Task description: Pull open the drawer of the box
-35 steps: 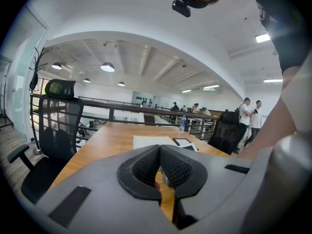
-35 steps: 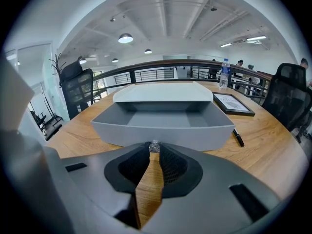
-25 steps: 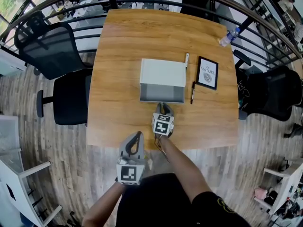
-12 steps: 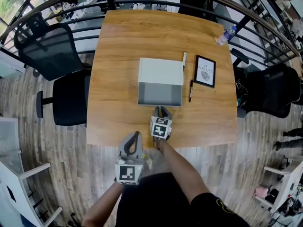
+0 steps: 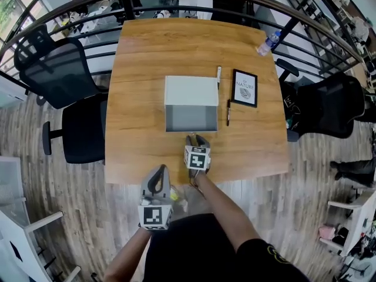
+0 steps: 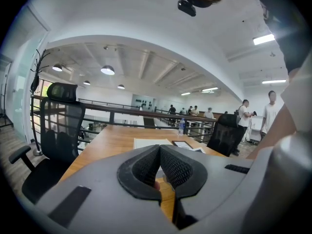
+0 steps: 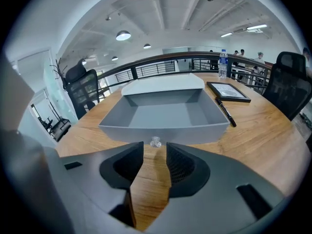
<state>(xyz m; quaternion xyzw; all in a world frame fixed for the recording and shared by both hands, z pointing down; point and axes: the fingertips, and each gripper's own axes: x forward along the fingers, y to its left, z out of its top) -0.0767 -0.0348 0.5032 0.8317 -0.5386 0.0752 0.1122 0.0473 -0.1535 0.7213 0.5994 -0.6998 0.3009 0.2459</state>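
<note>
A white box (image 5: 189, 90) lies mid-table with its grey drawer (image 5: 190, 118) pulled out toward me, empty inside (image 7: 165, 116). A small clear knob (image 7: 155, 142) sticks out of the drawer's front. My right gripper (image 5: 197, 138) hovers just in front of that knob. Its jaws (image 7: 155, 147) are opening; the knob sits just beyond the tips and the pads do not press on it. My left gripper (image 5: 160, 172) hangs off the table's near edge, above the floor. In the left gripper view its jaws (image 6: 159, 147) are shut with nothing in them.
A black pen (image 5: 228, 111) lies right of the drawer, with a framed picture (image 5: 244, 87) and a white marker (image 5: 218, 74) beside the box. A water bottle (image 5: 267, 42) lies at the far right corner. Black chairs (image 5: 82, 128) stand on both sides, and a railing runs behind.
The drawer stays pulled out. My right gripper has eased a little back from the drawer front. The left gripper has barely moved.
</note>
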